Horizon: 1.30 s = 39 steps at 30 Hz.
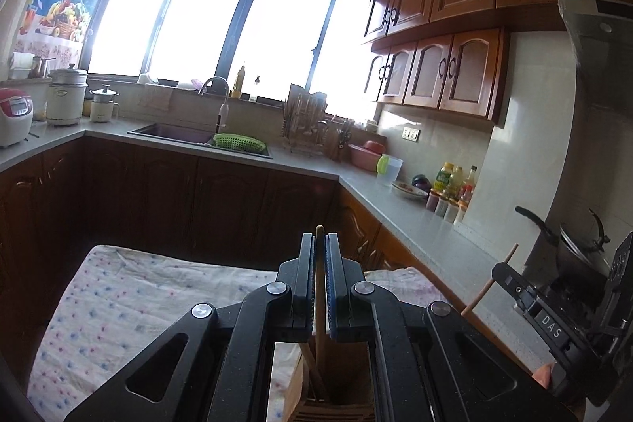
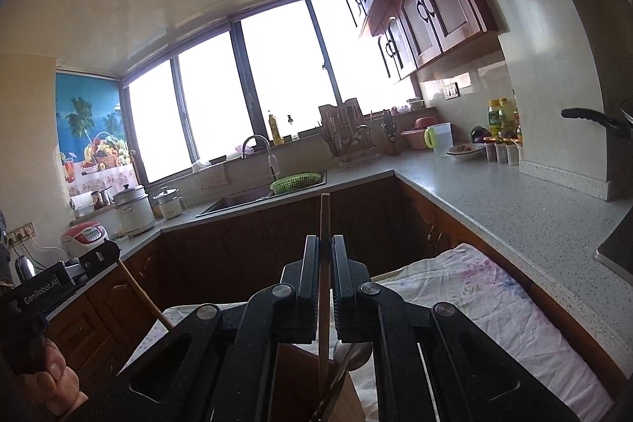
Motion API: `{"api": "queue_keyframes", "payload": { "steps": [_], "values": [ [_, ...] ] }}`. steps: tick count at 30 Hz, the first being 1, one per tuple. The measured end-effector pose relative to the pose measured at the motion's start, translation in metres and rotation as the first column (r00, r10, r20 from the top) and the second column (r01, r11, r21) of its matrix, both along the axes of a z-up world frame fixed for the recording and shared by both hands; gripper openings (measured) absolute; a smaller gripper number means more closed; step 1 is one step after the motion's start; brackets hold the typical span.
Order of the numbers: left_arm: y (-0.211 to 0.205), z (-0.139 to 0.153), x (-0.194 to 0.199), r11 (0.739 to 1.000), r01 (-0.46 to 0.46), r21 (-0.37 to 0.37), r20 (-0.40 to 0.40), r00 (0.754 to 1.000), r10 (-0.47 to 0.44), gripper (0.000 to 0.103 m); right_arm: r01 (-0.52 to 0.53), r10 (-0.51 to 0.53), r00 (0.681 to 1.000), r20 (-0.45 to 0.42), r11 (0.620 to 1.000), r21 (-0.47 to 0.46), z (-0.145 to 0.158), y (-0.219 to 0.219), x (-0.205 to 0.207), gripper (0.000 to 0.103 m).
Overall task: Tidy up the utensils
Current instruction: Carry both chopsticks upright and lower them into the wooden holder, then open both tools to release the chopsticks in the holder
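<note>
Now the left claw [image 1: 320, 244] pinches a wooden chopstick [image 1: 319, 230] above the wooden holder [image 1: 300, 382]; the right claw [image 2: 325, 248] pinches another chopstick [image 2: 325, 216] over the cloth-covered surface [image 2: 494, 303].

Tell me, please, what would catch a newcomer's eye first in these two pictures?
Probably the two black claws up close: the left claw and the right claw, each shut on a wooden chopstick that stands over a wooden utensil holder at the bottom edge. Behind them, the blown-out bright window above the sink dominates the far wall.
</note>
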<state>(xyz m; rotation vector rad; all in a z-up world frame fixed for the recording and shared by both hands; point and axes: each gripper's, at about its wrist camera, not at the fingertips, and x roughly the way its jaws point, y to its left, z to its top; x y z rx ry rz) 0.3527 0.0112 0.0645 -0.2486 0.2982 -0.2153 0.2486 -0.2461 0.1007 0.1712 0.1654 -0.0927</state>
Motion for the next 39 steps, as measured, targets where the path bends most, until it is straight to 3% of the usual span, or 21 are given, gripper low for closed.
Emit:
{"api": "queue_keyframes", "payload": {
  "steps": [3,7,15,18,20,21,23,25,27,29,31,39],
  "values": [
    [-0.007,-0.013,0.009,1.0,0.01,0.011,-0.04,0.999,-0.01,0.003,-0.002,0.002,1.0,-0.03,1.0,-0.004,-0.016,-0.001,0.001,0.006],
    [-0.004,-0.002,0.017,1.0,0.008,0.022,-0.04,0.999,-0.007,0.003,-0.005,0.004,0.997,-0.075,1.0,-0.007,-0.031,0.0,0.003,0.006],
    [0.008,0.007,0.022,1.0,0.006,0.015,-0.06,0.998,-0.005,0.003,-0.003,0.004,0.994,-0.106,1.0,0.009,-0.026,-0.003,0.007,0.006],
    [0.015,0.007,0.019,1.0,0.026,-0.006,-0.069,0.997,-0.026,0.004,-0.009,0.011,0.993,-0.116,1.0,0.018,-0.025,-0.004,0.009,0.011],
    [0.02,0.007,0.012,0.999,0.031,-0.013,-0.061,0.998,-0.032,0.016,-0.01,0.013,0.992,-0.122,0.999,0.03,-0.024,-0.006,0.009,0.012],
    [0.021,0.008,0.007,0.999,0.031,-0.016,-0.05,0.998,-0.032,0.022,-0.005,0.01,0.992,-0.125,0.999,0.038,-0.023,-0.007,0.007,0.017],
    [0.024,0.012,-0.005,1.0,0.02,-0.022,-0.021,1.0,-0.02,0.048,-0.007,0.014,0.994,-0.107,0.998,0.065,-0.019,-0.01,0.0,0.029],
    [0.027,0.013,-0.017,0.999,0.008,-0.031,0.0,1.0,-0.008,0.057,-0.014,0.02,0.997,-0.074,0.997,0.082,-0.012,-0.012,-0.011,0.056],
    [0.033,0.014,-0.028,0.999,0.001,-0.048,0.007,1.0,-0.001,0.063,-0.019,0.023,0.999,-0.046,0.996,0.086,-0.005,-0.011,-0.021,0.061],
    [0.039,0.011,-0.043,0.998,-0.016,-0.068,0.011,1.0,0.016,0.078,-0.025,0.027,0.999,-0.025,0.996,0.087,0.0,-0.011,-0.033,0.072],
    [0.045,0.006,-0.059,0.995,-0.032,-0.09,0.009,0.999,0.032,0.082,-0.031,0.032,1.0,0.0,0.996,0.084,0.004,-0.01,-0.045,0.088],
    [0.057,-0.02,-0.118,0.992,-0.054,-0.11,-0.072,0.996,0.046,0.087,-0.045,0.046,0.999,-0.007,0.996,0.078,-0.006,-0.006,-0.099,0.095]
  ]
}}
